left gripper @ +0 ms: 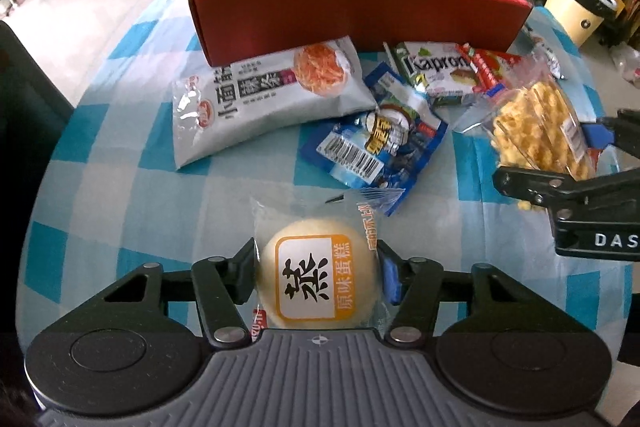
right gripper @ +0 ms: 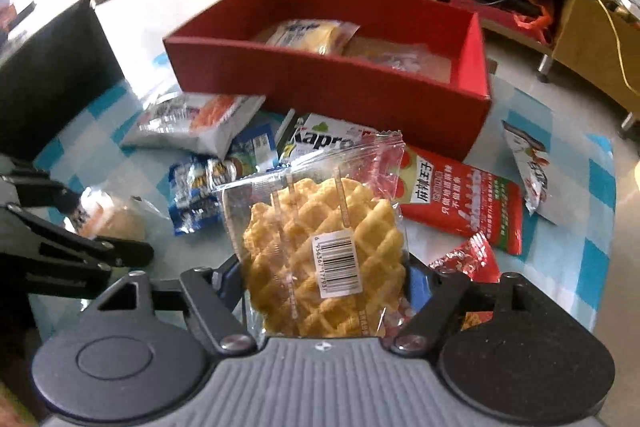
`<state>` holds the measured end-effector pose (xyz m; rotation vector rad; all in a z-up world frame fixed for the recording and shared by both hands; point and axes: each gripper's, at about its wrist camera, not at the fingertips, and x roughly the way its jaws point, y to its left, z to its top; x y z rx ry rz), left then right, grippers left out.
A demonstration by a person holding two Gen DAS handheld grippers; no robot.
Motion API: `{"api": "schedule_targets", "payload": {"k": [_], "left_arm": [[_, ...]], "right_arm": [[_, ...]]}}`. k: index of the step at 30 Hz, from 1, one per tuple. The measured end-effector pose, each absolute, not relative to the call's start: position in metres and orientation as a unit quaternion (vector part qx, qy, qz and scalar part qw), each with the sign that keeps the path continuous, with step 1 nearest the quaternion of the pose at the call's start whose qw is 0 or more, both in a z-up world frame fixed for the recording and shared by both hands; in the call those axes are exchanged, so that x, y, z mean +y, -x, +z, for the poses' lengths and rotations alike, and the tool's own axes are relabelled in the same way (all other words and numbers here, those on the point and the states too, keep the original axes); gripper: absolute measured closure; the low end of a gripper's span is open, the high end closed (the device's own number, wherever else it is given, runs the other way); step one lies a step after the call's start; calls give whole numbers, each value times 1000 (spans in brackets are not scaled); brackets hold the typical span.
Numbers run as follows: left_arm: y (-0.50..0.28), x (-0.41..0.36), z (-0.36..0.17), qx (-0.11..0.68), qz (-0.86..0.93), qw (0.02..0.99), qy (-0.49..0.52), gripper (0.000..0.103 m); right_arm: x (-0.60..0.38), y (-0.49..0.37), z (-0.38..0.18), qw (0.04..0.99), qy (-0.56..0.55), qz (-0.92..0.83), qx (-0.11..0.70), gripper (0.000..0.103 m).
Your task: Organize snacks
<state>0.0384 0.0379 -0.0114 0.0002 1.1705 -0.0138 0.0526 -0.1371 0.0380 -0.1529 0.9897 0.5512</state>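
Left wrist view: the left gripper (left gripper: 318, 277) is clamped on a wrapped steamed cake (left gripper: 318, 277), its pads pressing both sides of the round bun, which sits on the blue checked tablecloth (left gripper: 132, 195) at the near edge. Farther off lie a grey noodle bag (left gripper: 256, 103) and a blue packet (left gripper: 380, 143); the red box (left gripper: 360, 15) stands at the far side, with packets already in it.

Right wrist view: the right gripper (right gripper: 324, 279) grips a clear-wrapped waffle (right gripper: 320, 247) between its pads, upright, apparently raised above the table. Beyond it to the right lies a red spicy-strip packet (right gripper: 468, 203); the red box is farther back.
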Motion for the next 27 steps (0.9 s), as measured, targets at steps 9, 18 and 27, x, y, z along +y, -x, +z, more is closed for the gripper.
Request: {"api": "schedule_targets", "payload": {"k": [9, 18, 27], "left_arm": [[-33, 37, -2, 534, -4, 846, 12, 38], [-36, 35, -7, 533, 6, 846, 0, 38], [-42, 32, -6, 527, 6, 850, -8, 37]], "right_arm": [[-145, -46, 47, 853, 47, 252, 455, 28], [-146, -56, 40, 851, 38, 251, 459, 28], [-142, -59, 40, 852, 38, 257, 455, 28]]}}
